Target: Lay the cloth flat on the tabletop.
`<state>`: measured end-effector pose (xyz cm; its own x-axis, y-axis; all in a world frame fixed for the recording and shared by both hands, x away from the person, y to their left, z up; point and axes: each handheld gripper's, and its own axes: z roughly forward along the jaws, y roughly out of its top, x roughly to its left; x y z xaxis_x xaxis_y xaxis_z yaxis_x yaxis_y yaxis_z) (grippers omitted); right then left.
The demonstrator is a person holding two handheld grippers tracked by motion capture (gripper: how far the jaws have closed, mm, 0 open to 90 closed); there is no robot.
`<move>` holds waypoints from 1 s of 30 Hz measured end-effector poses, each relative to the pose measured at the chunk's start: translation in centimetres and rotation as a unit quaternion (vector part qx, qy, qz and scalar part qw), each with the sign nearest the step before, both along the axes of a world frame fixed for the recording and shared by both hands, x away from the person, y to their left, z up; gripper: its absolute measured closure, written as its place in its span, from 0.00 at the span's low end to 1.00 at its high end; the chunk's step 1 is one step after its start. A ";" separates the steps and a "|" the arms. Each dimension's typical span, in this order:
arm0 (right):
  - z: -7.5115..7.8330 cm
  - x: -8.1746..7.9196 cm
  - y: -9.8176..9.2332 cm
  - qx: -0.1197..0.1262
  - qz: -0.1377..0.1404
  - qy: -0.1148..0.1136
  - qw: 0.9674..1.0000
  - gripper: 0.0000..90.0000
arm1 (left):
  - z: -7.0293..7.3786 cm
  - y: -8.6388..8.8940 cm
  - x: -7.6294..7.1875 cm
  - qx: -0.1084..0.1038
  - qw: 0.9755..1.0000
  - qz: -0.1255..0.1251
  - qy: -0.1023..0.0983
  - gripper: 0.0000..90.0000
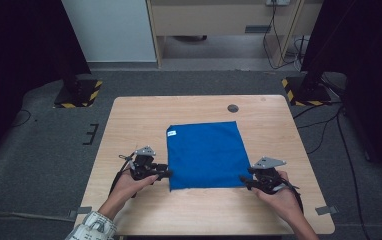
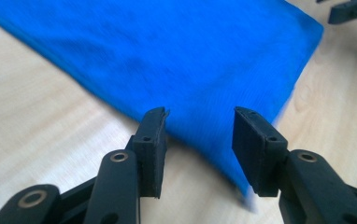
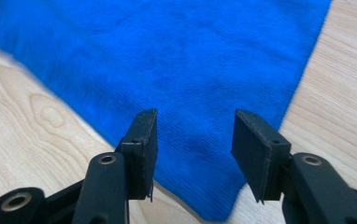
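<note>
A blue cloth (image 1: 205, 154) lies flat on the wooden table (image 1: 129, 120), with a small white label (image 1: 172, 133) at its far left corner. My left gripper (image 1: 168, 173) is at the cloth's near left corner. Its jaws stand open around the blue cloth (image 2: 186, 60) edge in the left gripper view, gripper point (image 2: 199, 140). My right gripper (image 1: 244, 180) is at the near right corner. It is open too (image 3: 194, 140), with the corner of the blue cloth (image 3: 176, 70) between its jaws. The other gripper's jaw tips (image 2: 349, 10) show at the far corner.
A dark round grommet (image 1: 233, 108) sits in the table behind the cloth. Two stand bases with yellow-black stripes (image 1: 79, 93) (image 1: 306, 90) flank the table on the grey floor. Cables (image 1: 324, 130) trail at the right. Bare wood surrounds the cloth.
</note>
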<state>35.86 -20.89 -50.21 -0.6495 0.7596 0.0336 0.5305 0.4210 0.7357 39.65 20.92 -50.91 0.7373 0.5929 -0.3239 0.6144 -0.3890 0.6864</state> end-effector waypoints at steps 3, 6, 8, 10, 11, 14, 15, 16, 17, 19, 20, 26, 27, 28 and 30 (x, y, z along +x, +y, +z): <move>-0.2 0.0 0.5 -0.015 0.004 -0.002 1.000 0.56 | 0.0 0.1 -0.7 0.012 1.000 0.007 -0.010 0.58; -0.6 0.3 0.4 -0.036 -0.010 0.001 0.999 0.58 | 0.1 -0.1 -0.9 0.025 0.999 0.019 -0.023 0.58; -0.9 0.6 0.1 -0.041 -0.025 0.003 0.999 0.60 | 0.1 -0.4 -1.0 0.030 0.999 0.017 -0.028 0.58; -1.3 0.9 -0.3 -0.046 -0.035 0.011 0.998 0.61 | 0.1 -0.7 -1.1 0.034 0.999 0.019 -0.035 0.56; -1.5 1.0 -0.4 -0.048 -0.038 0.016 0.998 0.62 | 0.2 -0.7 -1.1 0.035 0.998 0.020 -0.037 0.56; -1.9 1.0 -0.3 -0.056 -0.039 0.030 0.997 0.62 | 0.3 -0.5 -1.0 0.033 0.998 0.028 -0.042 0.55; -1.9 0.9 -0.2 -0.057 -0.039 0.029 0.997 0.63 | 0.3 -0.4 -1.0 0.032 0.998 0.031 -0.043 0.55; -1.9 0.8 -0.1 -0.057 -0.041 0.030 0.997 0.66 | 0.3 -0.3 -1.0 0.032 0.998 0.034 -0.044 0.55; -1.8 0.6 0.0 -0.057 -0.036 0.032 0.997 0.72 | 0.3 -0.2 -0.9 0.031 0.998 0.036 -0.043 0.55; -1.8 0.5 0.1 -0.054 -0.030 0.038 0.997 0.82 | 0.2 0.0 -0.8 0.032 0.998 0.040 -0.044 0.54; -1.7 0.4 0.3 -0.051 -0.028 0.042 0.997 0.88 | 0.3 0.0 -0.7 0.033 0.998 0.041 -0.043 0.54; -1.5 -0.2 0.7 -0.053 -0.020 0.058 0.997 0.96 | 0.5 0.4 -0.5 0.037 0.997 0.046 -0.047 0.54; -1.4 -0.4 0.7 -0.054 -0.018 0.062 0.997 0.96 | 0.5 0.5 -0.5 0.037 0.997 0.046 -0.048 0.54; -1.3 -0.6 0.7 -0.051 -0.014 0.066 0.996 0.96 | 0.6 0.6 -0.5 0.038 0.997 0.047 -0.050 0.54; -1.1 -1.3 0.9 -0.040 -0.013 0.071 0.997 0.96 | 0.8 0.7 -0.4 0.040 0.997 0.051 -0.051 0.54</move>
<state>34.60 -20.01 -51.33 -0.6223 0.7802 0.0631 0.6389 0.4597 0.6168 39.29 21.66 -50.14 0.6993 0.6869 -0.1977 0.5812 -0.3854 0.7167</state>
